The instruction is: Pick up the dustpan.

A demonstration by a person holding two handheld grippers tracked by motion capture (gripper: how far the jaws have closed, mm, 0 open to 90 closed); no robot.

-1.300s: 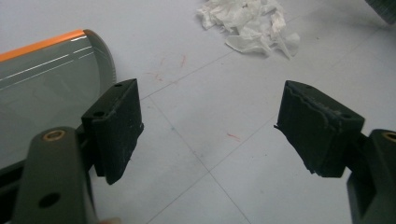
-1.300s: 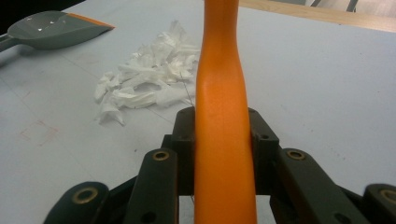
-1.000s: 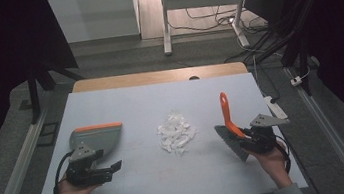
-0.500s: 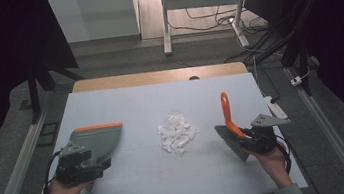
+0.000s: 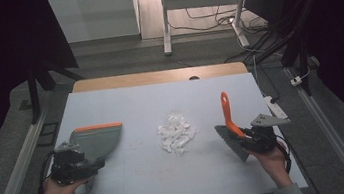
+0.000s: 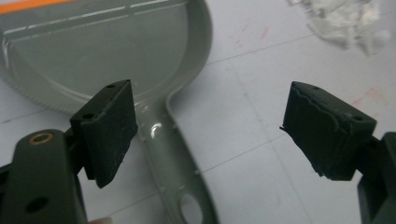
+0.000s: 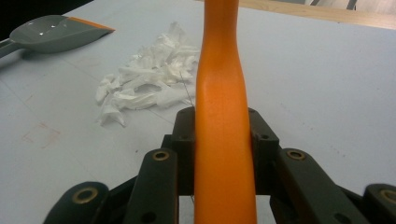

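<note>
A small heap of white paper scraps lies at the middle of the pale desk. Left of it rests a grey dustpan; the left gripper hovers over its handle, jaws spread. The right gripper pinches an orange-handled brush.

We see even overhead light on the table, dark surroundings, glare on the dustpan, jaws soft-focused up close.

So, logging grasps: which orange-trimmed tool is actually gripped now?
The brush: right gripper fingers clamp its orange handle. The dustpan lies ungripped between the open left gripper fingers.
</note>
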